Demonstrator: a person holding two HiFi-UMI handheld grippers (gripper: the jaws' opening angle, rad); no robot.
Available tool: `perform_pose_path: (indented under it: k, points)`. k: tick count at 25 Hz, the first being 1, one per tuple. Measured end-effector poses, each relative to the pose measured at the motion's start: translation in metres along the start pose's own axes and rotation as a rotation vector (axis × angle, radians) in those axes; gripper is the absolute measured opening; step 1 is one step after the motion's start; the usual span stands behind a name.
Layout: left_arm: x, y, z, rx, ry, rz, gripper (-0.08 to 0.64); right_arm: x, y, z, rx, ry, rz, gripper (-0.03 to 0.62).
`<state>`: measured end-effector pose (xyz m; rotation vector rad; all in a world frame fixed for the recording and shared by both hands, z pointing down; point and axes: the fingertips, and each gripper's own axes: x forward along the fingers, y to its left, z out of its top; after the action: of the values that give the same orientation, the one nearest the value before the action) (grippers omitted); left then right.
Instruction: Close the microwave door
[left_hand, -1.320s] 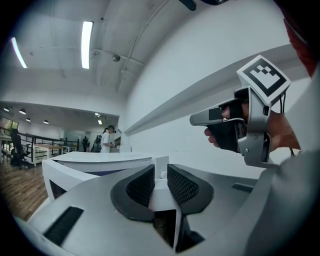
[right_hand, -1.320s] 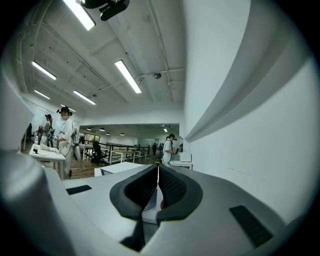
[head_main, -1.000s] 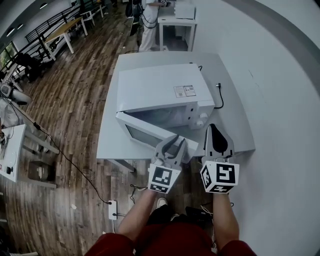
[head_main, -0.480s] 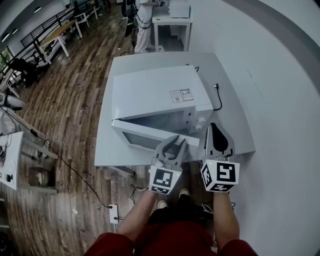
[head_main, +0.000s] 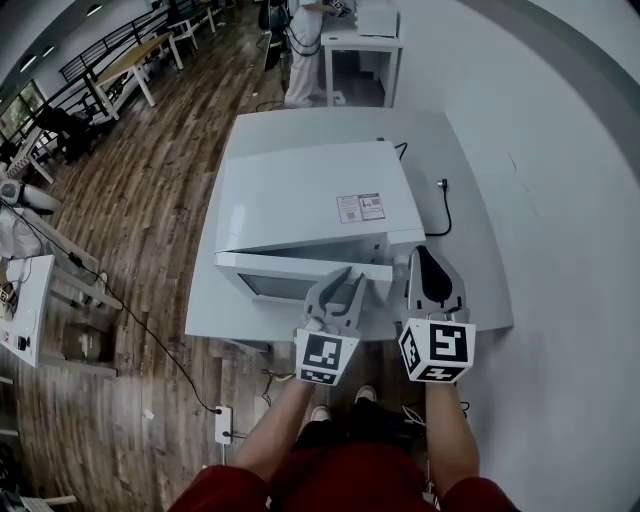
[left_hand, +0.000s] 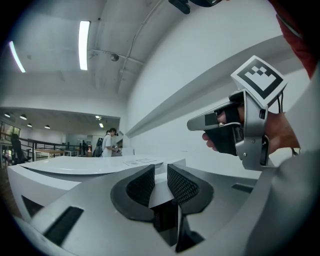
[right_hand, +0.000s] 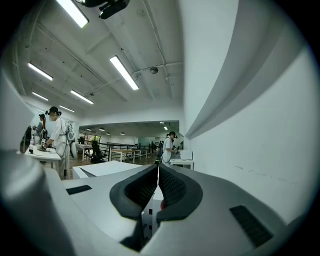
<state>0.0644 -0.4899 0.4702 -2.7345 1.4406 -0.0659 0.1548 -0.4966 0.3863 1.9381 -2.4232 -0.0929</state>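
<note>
the white microwave (head_main: 310, 195) sits on a pale counter (head_main: 475, 280) by the wall, its door (head_main: 290, 272) swung almost flush with the front. the left tool (head_main: 345, 287) points level at the right end of the door, its two sides spread a little with nothing pinched between them; whether its tips touch the door is hard to tell. the right tool (head_main: 431, 265) hangs just beside it over the counter's corner, pressed together and empty. a black cable (head_main: 447, 212) lies on the counter behind.
</note>
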Motion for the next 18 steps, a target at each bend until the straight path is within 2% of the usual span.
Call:
perform_pose_path:
  k: [10, 18]
  points:
    - [0.035, 0.021, -0.001, 0.009, 0.019, 0.107, 0.098, 0.035, -0.019, -0.008, 0.022, -0.001, 0.070, 0.028]
    - [0.040, 0.023, 0.003, 0.048, -0.029, 0.165, 0.089, 0.057, -0.021, -0.011, 0.027, 0.003, 0.105, 0.028]
